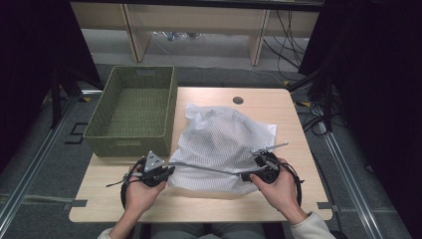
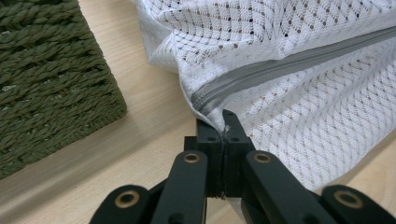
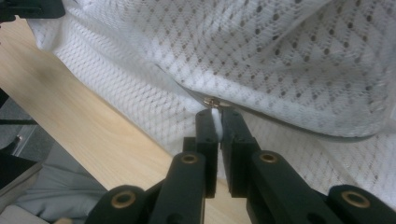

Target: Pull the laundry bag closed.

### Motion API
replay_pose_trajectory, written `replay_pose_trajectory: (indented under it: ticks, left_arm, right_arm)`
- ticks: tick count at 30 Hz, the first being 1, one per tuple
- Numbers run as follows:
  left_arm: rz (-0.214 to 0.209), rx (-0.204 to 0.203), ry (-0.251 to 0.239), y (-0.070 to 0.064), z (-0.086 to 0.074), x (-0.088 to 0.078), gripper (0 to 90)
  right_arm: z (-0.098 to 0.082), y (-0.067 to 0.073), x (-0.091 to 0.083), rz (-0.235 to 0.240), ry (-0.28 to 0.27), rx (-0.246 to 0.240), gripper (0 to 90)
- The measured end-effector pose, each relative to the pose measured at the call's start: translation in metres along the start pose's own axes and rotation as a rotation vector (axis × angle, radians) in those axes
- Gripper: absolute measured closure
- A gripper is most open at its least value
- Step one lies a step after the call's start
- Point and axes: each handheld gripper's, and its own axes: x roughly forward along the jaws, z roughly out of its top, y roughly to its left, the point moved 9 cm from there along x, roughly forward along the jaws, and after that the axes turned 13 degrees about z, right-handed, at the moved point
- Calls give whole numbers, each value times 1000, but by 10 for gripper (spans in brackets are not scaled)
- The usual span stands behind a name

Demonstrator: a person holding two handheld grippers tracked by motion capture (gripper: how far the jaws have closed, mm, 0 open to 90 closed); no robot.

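At the near edge, the left gripper (image 2: 224,122) pinches the white mesh zippered laundry bag (image 1: 219,144) at its grey zipper's (image 2: 289,63) end; the right gripper (image 3: 217,116) clamps the pull tab. Soft, light, floppy, it lies on the wooden surface (image 1: 199,206) beside a green woven basket (image 1: 132,109).

The white mesh laundry bag (image 1: 219,144) shows a fine diamond weave dotted with small holes, crossed by a grey zipper strip (image 2: 280,67). The woven rectangular basket (image 1: 132,110) is olive green. The wooden table (image 1: 278,204) is pale beige.
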Motion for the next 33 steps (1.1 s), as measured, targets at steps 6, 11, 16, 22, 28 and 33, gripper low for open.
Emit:
replay_pose_trajectory:
  ticks: [6, 11, 16, 22, 28, 33]
  left_arm:
    - [5, 8, 8, 1, -1, 0, 887]
    - [4, 12, -1, 1, 0, 1, 887]
    - [-1, 2, 4, 1, 0, 0, 887]
    - [-4, -3, 13, 1, -2, 1, 887]
    - [1, 8, 8, 1, -1, 1, 887]
    - [0, 0, 12, 1, -2, 1, 887]
  right_arm:
    - [-2, -3, -2, 4, 4, 13, 871]
    - [-2, -5, -4, 0, 0, 12, 871]
    - [-3, -6, -4, 0, 3, 16, 871]
    - [-4, -8, -5, 9, 5, 13, 871]
    - [-5, -11, -7, 8, 1, 20, 871]
    - [-5, -12, -10, -6, -9, 25, 871]
